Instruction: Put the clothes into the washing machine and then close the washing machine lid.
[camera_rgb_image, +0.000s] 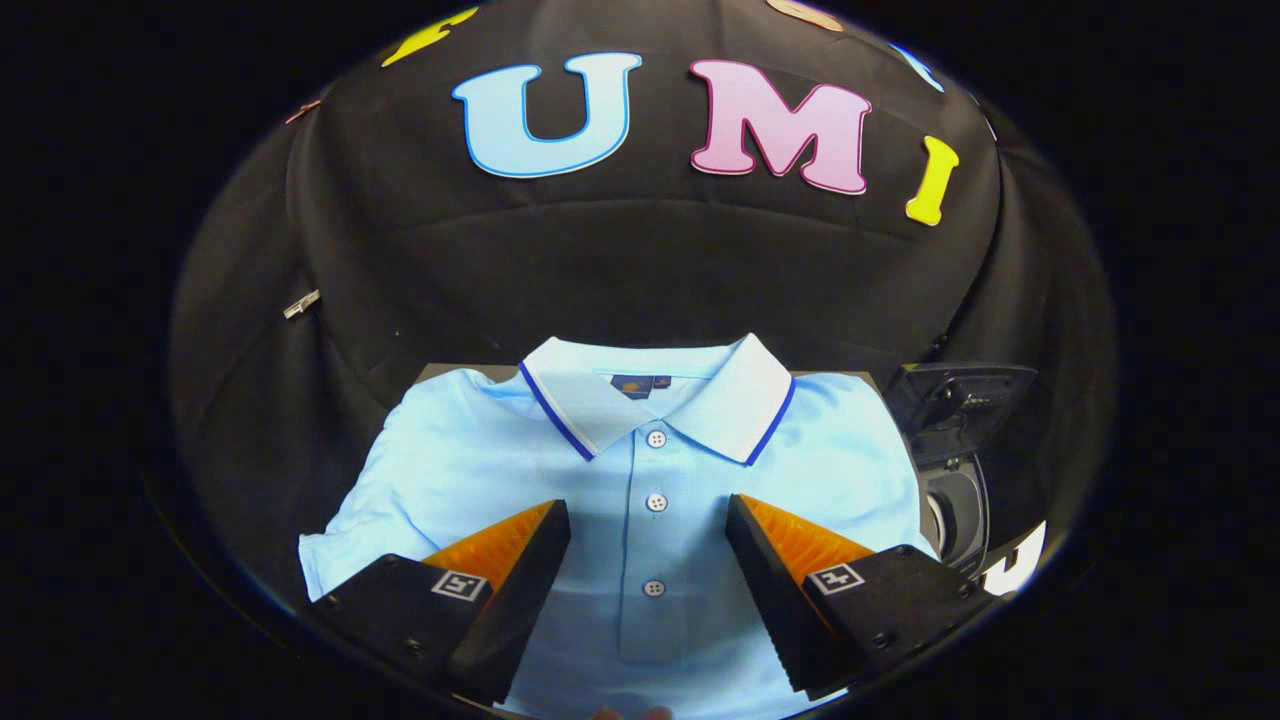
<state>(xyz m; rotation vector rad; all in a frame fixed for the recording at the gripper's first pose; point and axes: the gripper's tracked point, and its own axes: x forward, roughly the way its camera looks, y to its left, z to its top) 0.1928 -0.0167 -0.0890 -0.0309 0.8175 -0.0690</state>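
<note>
Here gripper (648, 515) hovers over polo shirt (640, 470), fingers spread, button placket between them.

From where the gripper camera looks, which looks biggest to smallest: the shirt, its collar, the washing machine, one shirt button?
1. Light blue polo shirt, spread flat under the open tool.
2. Its white collar.
3. Washing machine, beside the shirt; partly cut off, so its rank against the collar is unsure.
4. Button, between the fingers.

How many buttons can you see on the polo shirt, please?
3 on the polo shirt placket: button below the collar, one between the open claw tips, one lower.
</note>
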